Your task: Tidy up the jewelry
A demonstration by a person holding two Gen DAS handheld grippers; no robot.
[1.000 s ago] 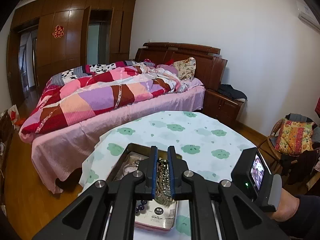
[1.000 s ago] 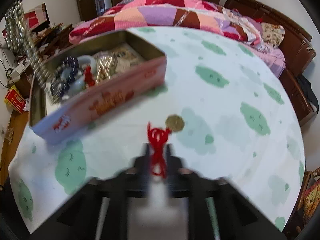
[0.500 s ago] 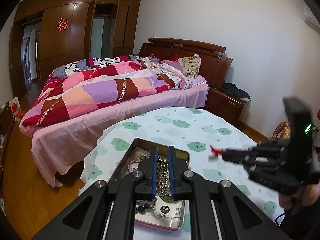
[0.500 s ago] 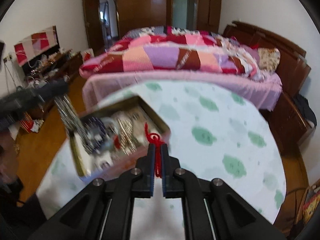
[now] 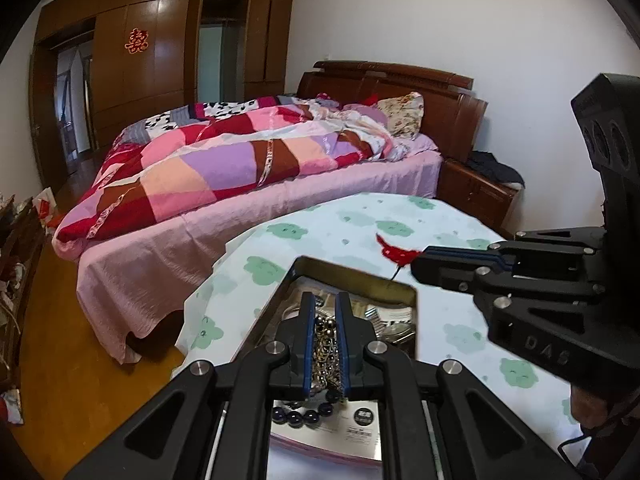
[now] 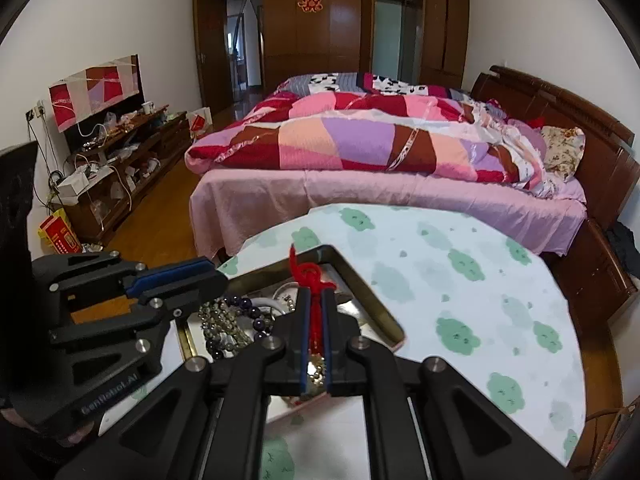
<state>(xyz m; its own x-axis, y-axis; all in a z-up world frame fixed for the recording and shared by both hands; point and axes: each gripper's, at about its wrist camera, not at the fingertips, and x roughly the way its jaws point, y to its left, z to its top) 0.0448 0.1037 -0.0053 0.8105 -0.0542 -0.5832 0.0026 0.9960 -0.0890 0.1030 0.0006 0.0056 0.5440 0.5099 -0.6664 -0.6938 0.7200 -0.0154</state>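
- The left gripper (image 5: 324,344) has its blue fingers (image 5: 307,340) nearly closed on a bead chain (image 5: 325,350), which hangs down between them into the tin (image 5: 356,276).
- The right gripper (image 6: 316,340) has its fingers (image 6: 304,336) pinched just as narrowly on a red cord (image 6: 313,280). The knot sticks out past the tips, and a gold charm (image 6: 316,372) shows low between the fingers.
- Both pieces are held over the open tin, I'd say so each can be lowered in without snagging the other.
- The tin sits near the table (image 6: 460,280) edge on the side towards the bed (image 6: 380,196). It already holds dark beads (image 6: 256,314), a pale ring-shaped piece and other bits I can't make out.
- From the left view the right gripper (image 5: 418,266) reaches in from the side, its tip above the tin's far rim, close to the left one but apart from it.
- What's in the way: the two grippers crowd the same opening, and the heap inside leaves little bare floor for the cord.
- The rest of the green-patterned table looks bare. A TV stand (image 6: 120,160) lies well off.
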